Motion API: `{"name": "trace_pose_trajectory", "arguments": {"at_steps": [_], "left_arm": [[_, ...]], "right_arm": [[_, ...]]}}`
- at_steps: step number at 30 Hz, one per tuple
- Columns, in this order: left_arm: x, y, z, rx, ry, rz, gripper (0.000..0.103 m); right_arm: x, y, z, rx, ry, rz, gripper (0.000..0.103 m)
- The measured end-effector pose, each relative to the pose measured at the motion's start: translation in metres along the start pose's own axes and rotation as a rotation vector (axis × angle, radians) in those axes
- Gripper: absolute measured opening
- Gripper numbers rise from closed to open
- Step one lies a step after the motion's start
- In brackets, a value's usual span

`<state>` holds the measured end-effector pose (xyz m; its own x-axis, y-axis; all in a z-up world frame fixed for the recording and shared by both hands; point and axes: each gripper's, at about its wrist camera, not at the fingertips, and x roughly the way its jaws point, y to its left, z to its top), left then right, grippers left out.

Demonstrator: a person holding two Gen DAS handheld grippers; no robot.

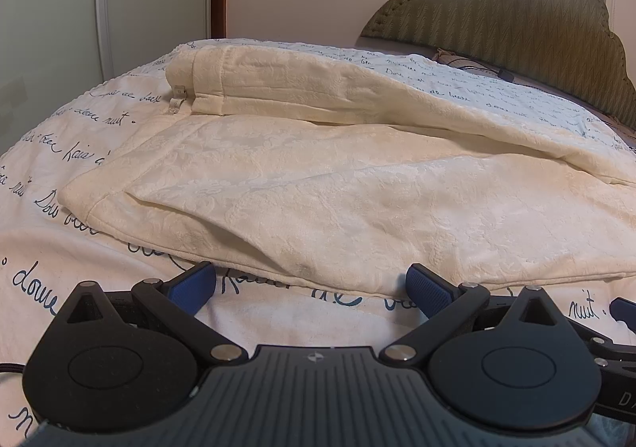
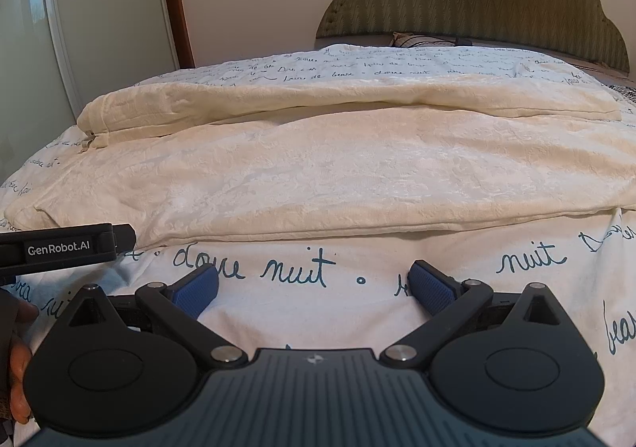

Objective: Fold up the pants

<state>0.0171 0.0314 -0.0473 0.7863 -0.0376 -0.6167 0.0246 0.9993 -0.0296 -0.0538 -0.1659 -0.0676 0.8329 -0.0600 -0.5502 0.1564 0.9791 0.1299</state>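
Cream textured pants (image 1: 318, 177) lie spread on the bed, legs side by side, the far leg bunched with its waistband and labels at the back left. They also show in the right wrist view (image 2: 338, 169). My left gripper (image 1: 312, 284) is open and empty, its blue pads just short of the near hem. My right gripper (image 2: 314, 288) is open and empty, low over the sheet a little before the pants' near edge. The left gripper's body (image 2: 59, 248) shows at the left of the right wrist view.
The bed has a white cover with dark script writing (image 2: 294, 268). A green padded headboard (image 1: 516, 18) stands at the far right, with a pillow (image 2: 409, 39) below it. A wardrobe (image 2: 79, 29) stands to the left, a wall with sockets behind.
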Motion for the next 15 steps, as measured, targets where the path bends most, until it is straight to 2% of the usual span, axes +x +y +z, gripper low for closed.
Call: {"name": "trace_pose_trajectory", "arguments": {"at_steps": [9, 12, 13, 15], "left_arm": [[-0.003, 0.000, 0.001, 0.008, 0.001, -0.011, 0.103], [-0.011, 0.003, 0.006, 0.040, -0.001, -0.049, 0.102], [-0.013, 0.004, 0.009, 0.050, -0.003, -0.060, 0.102], [-0.015, 0.007, 0.017, 0.071, -0.026, -0.067, 0.103]], "right_arm": [[0.000, 0.001, 0.002, -0.005, 0.010, 0.003, 0.103], [-0.009, -0.005, 0.011, -0.011, 0.017, 0.091, 0.103], [-0.015, -0.006, 0.017, -0.025, -0.003, 0.140, 0.103], [-0.028, -0.002, 0.038, -0.092, -0.070, 0.175, 0.103]]}}
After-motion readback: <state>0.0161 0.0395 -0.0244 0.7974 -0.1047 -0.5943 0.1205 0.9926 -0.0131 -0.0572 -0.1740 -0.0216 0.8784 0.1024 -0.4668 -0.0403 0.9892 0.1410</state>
